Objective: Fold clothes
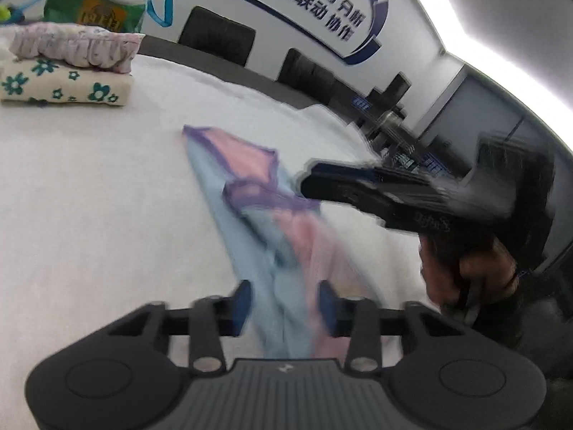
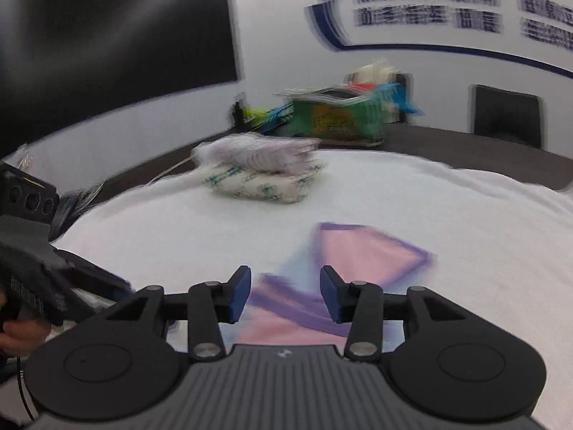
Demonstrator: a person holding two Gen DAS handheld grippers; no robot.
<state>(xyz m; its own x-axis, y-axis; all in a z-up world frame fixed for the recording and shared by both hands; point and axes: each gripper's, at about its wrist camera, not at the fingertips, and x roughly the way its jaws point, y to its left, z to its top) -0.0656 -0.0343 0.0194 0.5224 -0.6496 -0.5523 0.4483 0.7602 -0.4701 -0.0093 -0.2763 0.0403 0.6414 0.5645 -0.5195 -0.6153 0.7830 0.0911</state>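
At the far left of the white tabletop (image 1: 89, 186) sits a stack (image 1: 68, 61) of two folded pieces, a ruffled pale one on a cream one with teal flowers, and behind it a green bag (image 1: 96, 9). Both views are smeared by motion.

Mid-table lies the garment (image 1: 250, 193), pink and pale blue with purple trim, bunched into a long twisted strip, not flat. Its near end runs between the released jaws of the left gripper (image 1: 284, 302); whether the pads touch cloth I cannot tell.

To the right, the right gripper (image 2: 284, 294) hovers over the purple-edged part, jaws likewise parted with nothing pinched.

The strip would fit either a piece being spread or one mid-fold. Either way, good handling probably means pinching the trimmed edges rather than the bunched middle, keeping the two grips well apart so the cloth pulls taut, and laying it flat without dragging it toward the stack.
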